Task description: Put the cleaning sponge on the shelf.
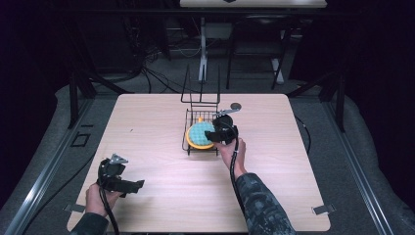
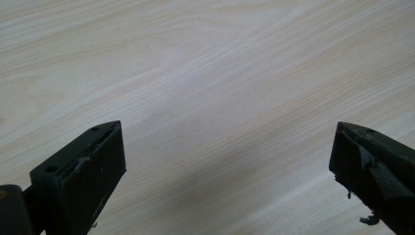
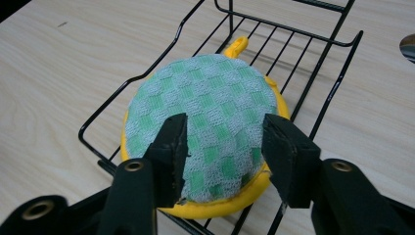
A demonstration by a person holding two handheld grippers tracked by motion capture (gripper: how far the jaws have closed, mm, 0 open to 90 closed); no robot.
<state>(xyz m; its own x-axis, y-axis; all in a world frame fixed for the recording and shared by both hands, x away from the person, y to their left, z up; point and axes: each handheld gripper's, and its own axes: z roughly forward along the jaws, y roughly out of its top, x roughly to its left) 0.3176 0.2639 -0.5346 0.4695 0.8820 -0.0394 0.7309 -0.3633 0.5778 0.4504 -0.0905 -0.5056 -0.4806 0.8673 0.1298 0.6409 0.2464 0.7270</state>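
Observation:
A round pot holder (image 1: 199, 134) (image 3: 210, 93), green-checked with a yellow rim and a yellow loop, lies tilted in a black wire rack (image 1: 188, 147) (image 3: 337, 81) at the middle of the table. My right gripper (image 1: 211, 135) (image 3: 225, 122) is open, and its two jaws stand over the near half of the pot holder, one on each side of its middle. My left gripper (image 1: 136, 185) (image 2: 227, 129) is wide open over bare wood near the table's front left, with nothing between its jaws.
The light wooden table (image 1: 147, 122) has free room on all sides of the rack. The rack's tall back stands up at its far end. A small dark round disc (image 1: 236, 105) (image 3: 408, 46) lies just beyond the rack to the right.

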